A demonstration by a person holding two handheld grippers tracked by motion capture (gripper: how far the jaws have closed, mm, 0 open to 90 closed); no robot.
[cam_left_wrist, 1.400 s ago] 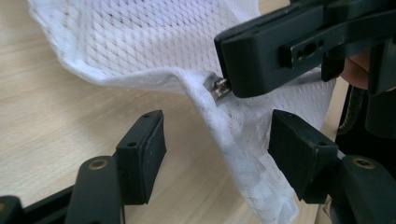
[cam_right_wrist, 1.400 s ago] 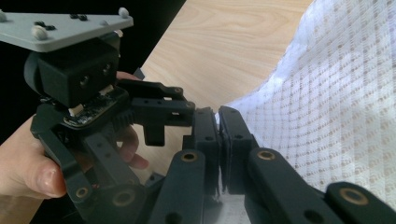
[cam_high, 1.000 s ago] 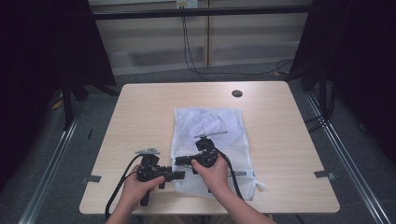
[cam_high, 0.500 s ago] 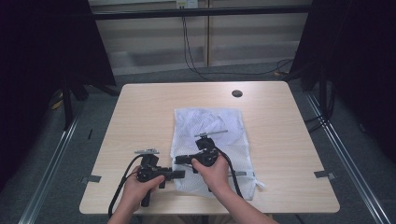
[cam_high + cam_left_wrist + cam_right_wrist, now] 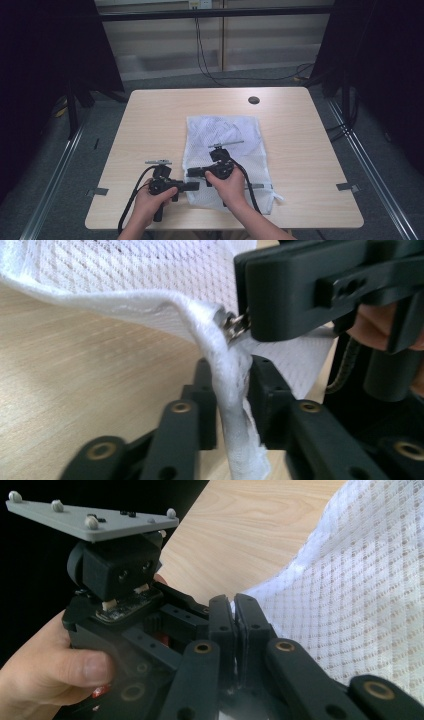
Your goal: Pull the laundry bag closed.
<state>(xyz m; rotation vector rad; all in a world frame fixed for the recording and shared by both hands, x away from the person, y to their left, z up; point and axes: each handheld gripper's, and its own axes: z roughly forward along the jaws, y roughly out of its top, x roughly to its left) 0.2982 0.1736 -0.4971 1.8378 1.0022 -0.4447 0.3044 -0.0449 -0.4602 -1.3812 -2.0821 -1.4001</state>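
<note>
A white mesh bag (image 5: 225, 135) lies flat on the wooden table (image 5: 150, 125), its near left corner lifted. My left gripper (image 5: 192, 186) has just been closing its jaws, and they now press on the bag's thick white hem (image 5: 227, 390), which stands pinched between them. My right gripper (image 5: 192, 172) points left, just beyond the left one. It is shut on the metal zipper pull (image 5: 234, 326) at the hem's top. In the right gripper view the jaws (image 5: 235, 602) meet tightly beside the mesh (image 5: 360, 595), and the left gripper's grey plate (image 5: 95, 522) is close at the left.
A dark round cable hole (image 5: 253, 100) sits near the table's far edge. Cables (image 5: 210, 65) hang behind the table. Metal rails (image 5: 55, 175) run along the floor on both sides. Both hands work close to the table's near edge.
</note>
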